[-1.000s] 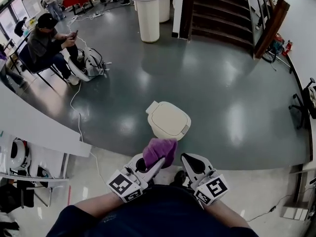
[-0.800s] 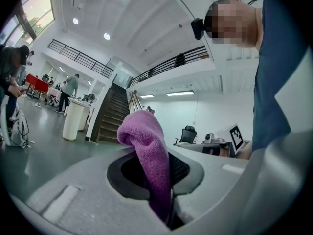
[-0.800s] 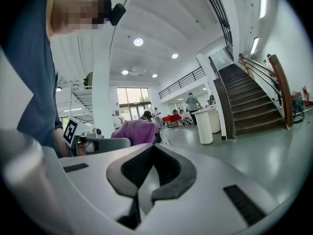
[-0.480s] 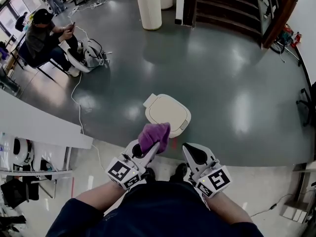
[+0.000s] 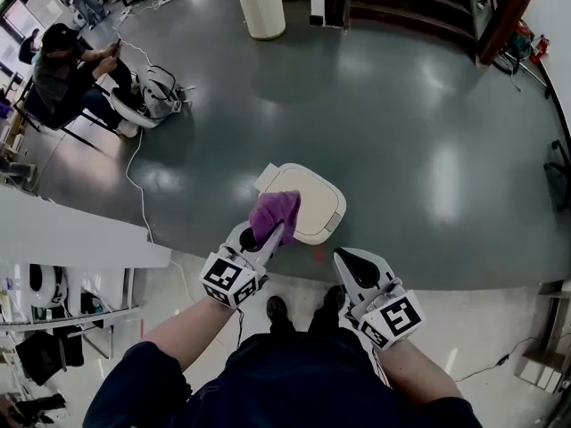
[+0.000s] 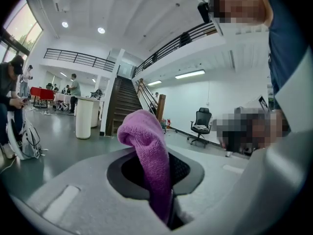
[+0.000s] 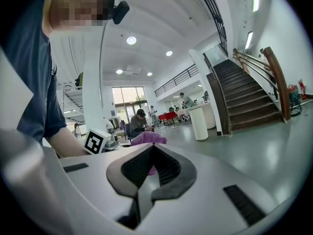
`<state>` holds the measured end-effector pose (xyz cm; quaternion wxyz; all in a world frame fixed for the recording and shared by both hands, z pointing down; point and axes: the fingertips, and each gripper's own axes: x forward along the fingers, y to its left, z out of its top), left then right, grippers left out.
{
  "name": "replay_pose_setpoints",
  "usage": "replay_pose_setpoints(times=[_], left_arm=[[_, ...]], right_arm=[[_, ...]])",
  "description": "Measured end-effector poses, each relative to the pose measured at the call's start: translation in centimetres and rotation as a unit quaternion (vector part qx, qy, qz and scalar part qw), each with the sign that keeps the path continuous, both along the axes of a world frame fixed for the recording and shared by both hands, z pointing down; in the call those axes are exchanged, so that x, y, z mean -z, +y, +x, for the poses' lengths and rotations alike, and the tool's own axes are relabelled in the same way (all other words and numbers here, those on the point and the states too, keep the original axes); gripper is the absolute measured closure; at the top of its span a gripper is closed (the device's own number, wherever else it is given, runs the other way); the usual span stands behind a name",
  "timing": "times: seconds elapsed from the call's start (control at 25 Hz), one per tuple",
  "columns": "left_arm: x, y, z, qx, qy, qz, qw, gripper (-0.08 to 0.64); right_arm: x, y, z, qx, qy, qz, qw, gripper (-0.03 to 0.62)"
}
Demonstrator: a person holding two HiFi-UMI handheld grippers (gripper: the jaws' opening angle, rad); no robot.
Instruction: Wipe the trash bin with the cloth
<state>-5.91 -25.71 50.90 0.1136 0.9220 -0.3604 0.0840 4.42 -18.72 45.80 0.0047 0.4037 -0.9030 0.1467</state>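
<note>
Clenching a purple knitted cloth (image 5: 275,210), the left gripper (image 5: 267,234) is over the cream plastic trash bin (image 5: 317,205). The right gripper (image 5: 346,261), near right, has jaws pressed together, empty.

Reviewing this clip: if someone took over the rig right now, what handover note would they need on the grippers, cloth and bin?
Left gripper: shut on the purple knitted cloth, which sticks out past the jaws.
Right gripper: shut, empty, held low beside the left.
Cream plastic trash bin, lid closed, stands on the dark floor just ahead. In the head view the cloth overlaps its near edge; contact unclear.
Done: cloth in grip, at the bin.
Left: wipe the lid and sides.
</note>
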Motion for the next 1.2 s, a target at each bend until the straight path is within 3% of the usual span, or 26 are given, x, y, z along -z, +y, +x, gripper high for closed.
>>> replay_pose_setpoints(times=[0.32,0.56,0.88,1.2], left_arm=[[-6.9,-6.8,0.2,0.016,-0.065,-0.027,0.9974,0.502],[-14.3,-12.3,-0.5,0.041,-0.138,-0.057,0.9879,0.502],[-21.2,-17.1,0.1,0.029,-0.232,-0.080,0.9690,0.502],[-27.0,-21.4,-0.9,0.034,-0.336,-0.090,0.9369,0.502]], right_arm=[[-1.9,-1.9,1.5,-0.012,-0.001,-0.017,1.000,0.581],[-3.7,-2.8,1.8,-0.008,0.001,-0.032,0.999,0.582],[-7.8,-6.3,2.3,-0.021,-0.001,-0.044,0.999,0.581],[-11.1,-9.2,2.8,-0.021,-0.030,-0.049,0.998,0.582]])
